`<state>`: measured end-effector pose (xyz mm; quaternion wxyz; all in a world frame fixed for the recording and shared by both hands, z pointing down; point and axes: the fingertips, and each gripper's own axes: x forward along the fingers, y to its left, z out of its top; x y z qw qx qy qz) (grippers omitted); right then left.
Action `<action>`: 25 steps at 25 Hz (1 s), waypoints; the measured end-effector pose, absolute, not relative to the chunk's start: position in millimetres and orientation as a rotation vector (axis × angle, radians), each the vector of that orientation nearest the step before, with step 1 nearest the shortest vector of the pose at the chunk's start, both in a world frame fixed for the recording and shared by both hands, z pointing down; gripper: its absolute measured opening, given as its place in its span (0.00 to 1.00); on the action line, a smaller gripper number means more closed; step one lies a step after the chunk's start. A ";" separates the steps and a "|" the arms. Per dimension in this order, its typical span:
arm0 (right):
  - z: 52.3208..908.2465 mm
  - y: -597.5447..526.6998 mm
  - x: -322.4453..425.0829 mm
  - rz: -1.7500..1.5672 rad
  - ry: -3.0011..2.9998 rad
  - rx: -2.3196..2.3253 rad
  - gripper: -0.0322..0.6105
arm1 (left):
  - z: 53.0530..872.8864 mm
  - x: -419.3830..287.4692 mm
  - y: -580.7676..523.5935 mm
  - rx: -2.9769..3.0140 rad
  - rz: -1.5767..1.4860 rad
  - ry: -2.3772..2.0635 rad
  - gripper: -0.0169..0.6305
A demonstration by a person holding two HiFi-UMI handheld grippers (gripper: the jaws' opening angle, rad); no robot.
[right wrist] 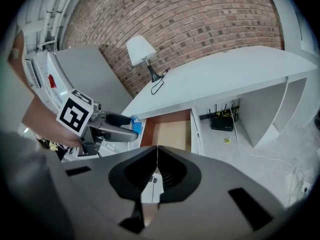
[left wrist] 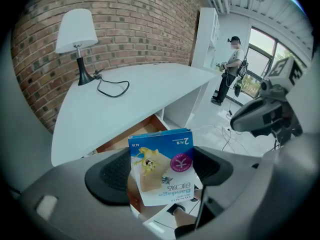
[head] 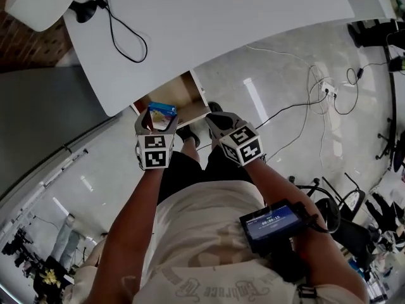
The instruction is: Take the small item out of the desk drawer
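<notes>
Pinching a blue-and-white bandage box (left wrist: 161, 166) between the jaws of the left gripper (head: 155, 119), out of the open desk drawer (right wrist: 172, 131) and just in front of it. Pressed together on nothing: right gripper (right wrist: 156, 169), just beside the left. Above: white desk (head: 209, 18), lamp (right wrist: 140, 51).

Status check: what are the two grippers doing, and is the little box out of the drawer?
Left gripper shut on bandage box, held outside open drawer. Right gripper shut, empty. Nothing in the way.

Bright, even daylight enters through the far window (left wrist: 260, 59); the glossy floor (head: 253, 75) glares; both gripper views warp towards dark edges.
</notes>
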<state>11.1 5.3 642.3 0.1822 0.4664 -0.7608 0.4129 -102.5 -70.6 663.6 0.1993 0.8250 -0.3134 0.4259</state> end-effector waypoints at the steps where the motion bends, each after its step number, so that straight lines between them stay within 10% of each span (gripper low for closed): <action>1: 638.1 3.5 11.2 1.158 -2.151 1.314 0.06 | 657.9 -102.8 -68.8 2.309 1.179 -0.872 0.62; 25: 545.0 -20.8 -14.4 0.938 -2.312 1.223 0.06 | 554.4 -141.9 -48.4 2.300 0.887 -1.040 0.62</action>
